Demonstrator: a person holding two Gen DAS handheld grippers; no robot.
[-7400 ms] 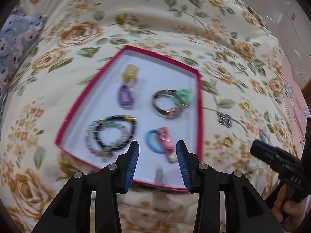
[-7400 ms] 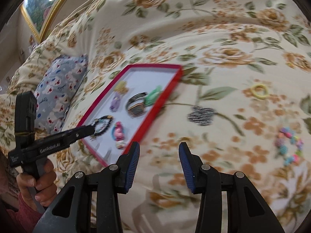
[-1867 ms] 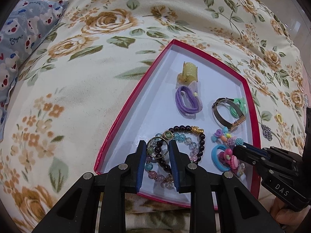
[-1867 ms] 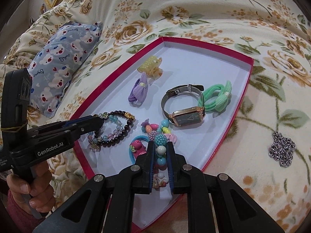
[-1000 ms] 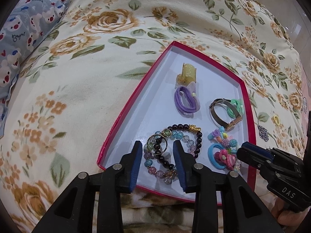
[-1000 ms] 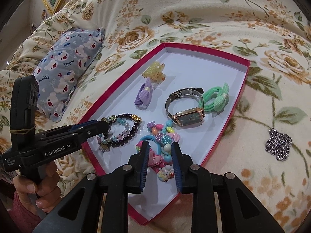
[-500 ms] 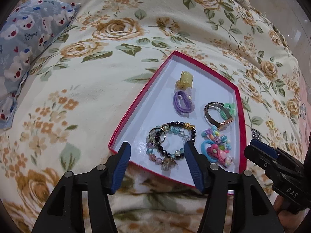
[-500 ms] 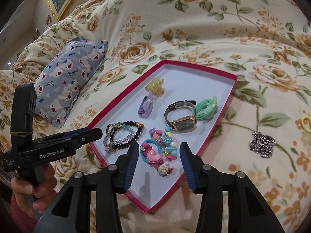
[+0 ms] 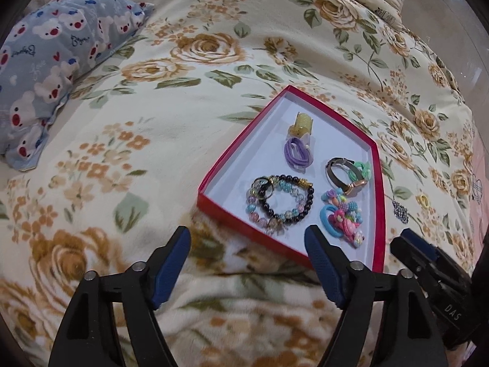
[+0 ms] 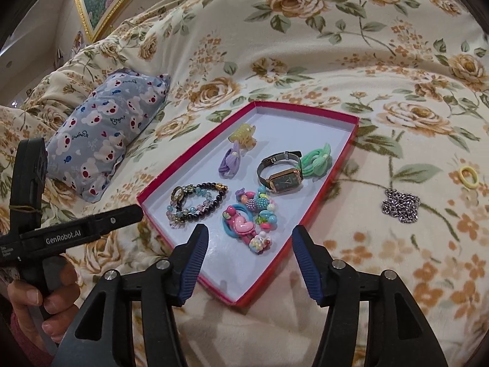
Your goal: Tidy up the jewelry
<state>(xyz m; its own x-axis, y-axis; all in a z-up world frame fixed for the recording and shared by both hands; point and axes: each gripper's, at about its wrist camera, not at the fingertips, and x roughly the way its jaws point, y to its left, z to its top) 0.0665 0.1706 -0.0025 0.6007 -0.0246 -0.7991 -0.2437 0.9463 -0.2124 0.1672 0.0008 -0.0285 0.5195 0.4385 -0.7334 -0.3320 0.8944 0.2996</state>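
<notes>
Both grippers hang spread and empty over the bed: the left gripper (image 9: 247, 263) at the lower centre of its view, short of the red tray's (image 9: 226, 160) near corner, the right gripper (image 10: 250, 260) over the tray's near end. Most pieces lie inside the tray already, among them the beaded bracelets (image 10: 195, 203), the watch (image 10: 279, 172) and the colourful hair ties (image 10: 247, 218). Two remain on the floral blanket (image 10: 305, 46) at the right of the right wrist view: a silver chain (image 10: 400, 203) and, beyond it, a yellow ring (image 10: 469, 177). The chain looks the likely next pick; bunched links slip, so close low across the heap and lift slowly
</notes>
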